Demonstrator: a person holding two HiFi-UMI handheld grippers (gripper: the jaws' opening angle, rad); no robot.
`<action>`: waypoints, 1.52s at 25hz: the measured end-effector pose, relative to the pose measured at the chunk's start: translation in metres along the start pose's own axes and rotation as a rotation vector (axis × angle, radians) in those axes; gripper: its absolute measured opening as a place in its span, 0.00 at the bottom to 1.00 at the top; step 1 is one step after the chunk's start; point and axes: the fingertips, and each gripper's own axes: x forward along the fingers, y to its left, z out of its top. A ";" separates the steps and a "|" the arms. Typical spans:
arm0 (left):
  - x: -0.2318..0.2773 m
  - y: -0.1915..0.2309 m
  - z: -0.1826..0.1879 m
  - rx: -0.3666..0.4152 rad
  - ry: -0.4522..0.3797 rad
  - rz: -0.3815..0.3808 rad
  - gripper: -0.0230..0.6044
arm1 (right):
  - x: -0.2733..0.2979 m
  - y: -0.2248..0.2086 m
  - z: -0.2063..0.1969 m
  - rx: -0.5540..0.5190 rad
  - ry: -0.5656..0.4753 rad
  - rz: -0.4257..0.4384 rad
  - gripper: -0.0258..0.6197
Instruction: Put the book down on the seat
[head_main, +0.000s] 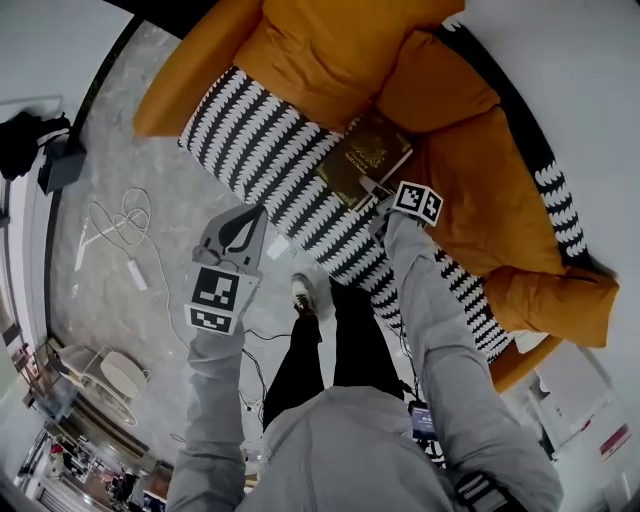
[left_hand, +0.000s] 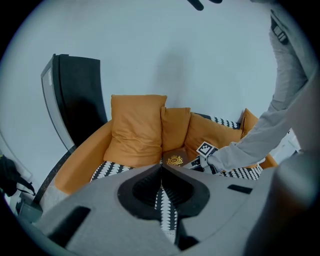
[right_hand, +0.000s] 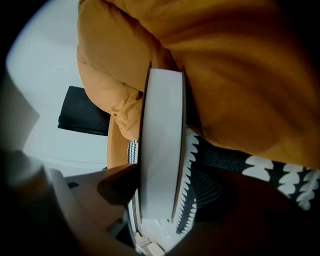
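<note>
A brown book (head_main: 365, 158) with a gold emblem lies flat on the black-and-white patterned seat (head_main: 260, 140) of an orange armchair, against the back cushions. My right gripper (head_main: 375, 190) reaches in at the book's near edge. In the right gripper view the book's pale page edge (right_hand: 161, 145) stands between the jaws of the right gripper (right_hand: 165, 190). The jaws are spread wide, and a strip of patterned seat shows between the book and one jaw. My left gripper (head_main: 250, 220) hangs over the floor by the seat's front, jaws together and empty. From the left gripper (left_hand: 161, 170) the book (left_hand: 175, 160) shows farther back.
Orange cushions (head_main: 330, 50) crowd the back and right side of the seat. A white cable (head_main: 120, 225) and a black bag (head_main: 25, 140) lie on the grey stone floor at the left. The person's legs and shoe (head_main: 305, 295) stand close to the seat's front.
</note>
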 end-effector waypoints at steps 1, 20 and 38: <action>-0.004 0.001 0.001 0.001 -0.003 0.002 0.08 | -0.006 -0.002 -0.003 0.002 -0.005 -0.007 0.49; -0.146 -0.056 0.044 0.155 -0.191 -0.013 0.08 | -0.235 0.166 -0.044 -0.457 -0.283 0.016 0.28; -0.310 -0.118 0.089 0.291 -0.470 -0.021 0.08 | -0.461 0.379 -0.197 -1.067 -0.644 -0.034 0.10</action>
